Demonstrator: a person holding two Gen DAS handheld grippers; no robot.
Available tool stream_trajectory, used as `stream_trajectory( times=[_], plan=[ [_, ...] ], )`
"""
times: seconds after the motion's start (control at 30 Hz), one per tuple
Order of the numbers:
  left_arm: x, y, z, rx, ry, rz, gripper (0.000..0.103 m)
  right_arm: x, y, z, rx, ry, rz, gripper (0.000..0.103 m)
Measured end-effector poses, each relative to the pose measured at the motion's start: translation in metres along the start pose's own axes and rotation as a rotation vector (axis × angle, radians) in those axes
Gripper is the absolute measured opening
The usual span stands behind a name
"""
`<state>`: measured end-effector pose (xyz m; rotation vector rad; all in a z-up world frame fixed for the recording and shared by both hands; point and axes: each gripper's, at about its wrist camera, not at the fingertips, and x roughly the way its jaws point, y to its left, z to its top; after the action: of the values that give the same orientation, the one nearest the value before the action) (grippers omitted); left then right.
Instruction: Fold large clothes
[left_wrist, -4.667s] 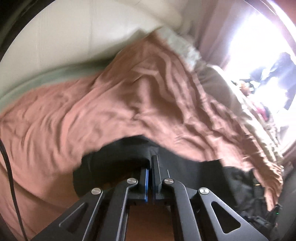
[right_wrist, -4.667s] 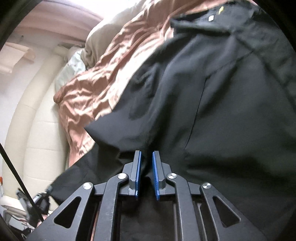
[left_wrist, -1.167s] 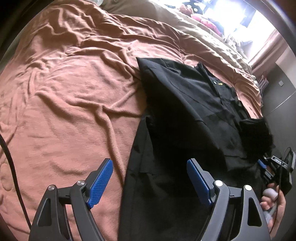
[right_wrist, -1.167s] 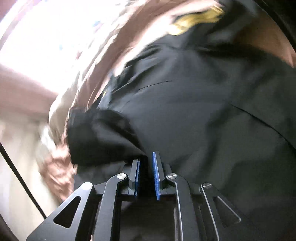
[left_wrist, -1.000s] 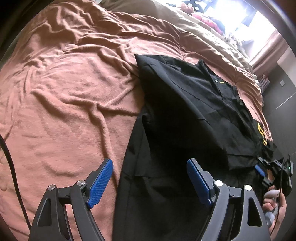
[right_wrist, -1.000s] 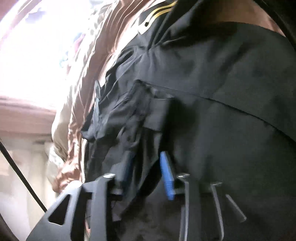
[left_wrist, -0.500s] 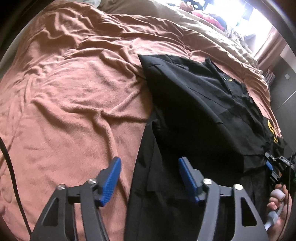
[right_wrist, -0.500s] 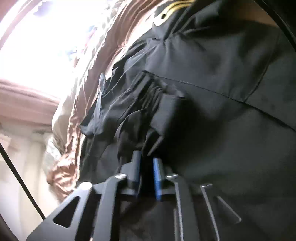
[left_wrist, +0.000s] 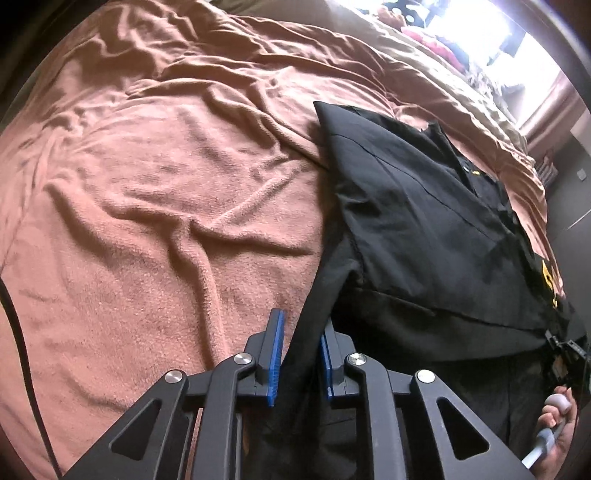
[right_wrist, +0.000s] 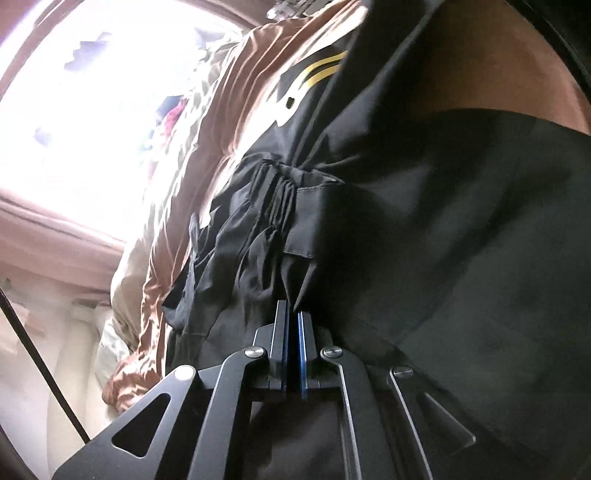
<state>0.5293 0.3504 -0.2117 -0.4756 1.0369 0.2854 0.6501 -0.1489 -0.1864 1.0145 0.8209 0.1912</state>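
A large black jacket (left_wrist: 424, 221) lies partly folded on the bed, a yellow print (left_wrist: 546, 273) at its right end. My left gripper (left_wrist: 301, 332) straddles the jacket's near left edge. Its jaws are closing, and the cloth strip between the blue pads is not clamped. In the right wrist view my right gripper (right_wrist: 292, 317) is shut on a gathered bunch of the same jacket (right_wrist: 443, 240), beside a pleated cuff (right_wrist: 277, 195) and yellow stripes (right_wrist: 321, 70). A person's hand (left_wrist: 554, 424) shows at the left wrist view's lower right.
A rumpled pink-brown blanket (left_wrist: 166, 184) covers the bed to the left of the jacket. A beige duvet (left_wrist: 461, 85) lies along the far side under a bright window (right_wrist: 74, 92). A black cable (left_wrist: 22, 350) hangs at the left edge.
The left jaws went from wide apart to nearly together around the jacket's edge, and the gripper came lower. The right jaws opened briefly, then shut on bunched cloth.
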Motion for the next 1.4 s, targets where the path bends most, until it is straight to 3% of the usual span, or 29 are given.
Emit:
stream_trajectory(
  times=[0.23, 0.4, 0.47, 0.53, 0.6, 0.67, 0.7, 0.73, 1.0, 1.17, 1.4],
  plan=[
    [-0.003, 0.006, 0.003, -0.045, 0.011, 0.008, 0.022, 0.002, 0.0, 0.014, 0.012, 0.049, 0.006, 0.002],
    [-0.02, -0.006, -0.003, -0.028, 0.006, 0.032, 0.025, -0.011, -0.01, 0.02, 0.033, 0.068, 0.03, 0.009],
    [-0.031, -0.016, -0.008, -0.005, -0.014, 0.03, 0.03, -0.017, -0.016, 0.021, 0.055, 0.074, 0.029, 0.009],
    [-0.041, -0.028, -0.013, 0.018, -0.041, 0.026, 0.046, -0.023, -0.018, 0.025, 0.07, 0.086, 0.016, 0.009],
    [-0.05, -0.04, -0.017, 0.031, -0.063, -0.003, 0.049, -0.034, -0.019, 0.034, 0.071, 0.084, 0.013, 0.01],
    [-0.058, -0.056, -0.02, 0.046, -0.073, -0.036, 0.049, -0.051, -0.018, 0.044, 0.051, 0.064, 0.011, 0.03],
    [-0.061, -0.064, -0.022, 0.054, -0.077, -0.051, 0.049, -0.064, -0.018, 0.052, 0.033, 0.044, 0.009, 0.05],
    [-0.064, -0.073, -0.025, 0.063, -0.083, -0.066, 0.049, -0.074, -0.019, 0.059, 0.025, 0.02, 0.009, 0.057],
    [-0.065, -0.129, -0.047, 0.1, -0.085, -0.143, 0.05, -0.131, -0.035, 0.108, -0.068, -0.098, -0.102, 0.057],
    [-0.058, -0.141, -0.054, 0.139, -0.092, -0.122, 0.05, -0.146, -0.049, 0.139, -0.104, -0.158, -0.143, 0.057],
    [-0.042, -0.124, -0.052, 0.139, -0.085, -0.071, 0.05, -0.125, -0.05, 0.177, -0.142, -0.227, -0.196, 0.053]
  ],
)
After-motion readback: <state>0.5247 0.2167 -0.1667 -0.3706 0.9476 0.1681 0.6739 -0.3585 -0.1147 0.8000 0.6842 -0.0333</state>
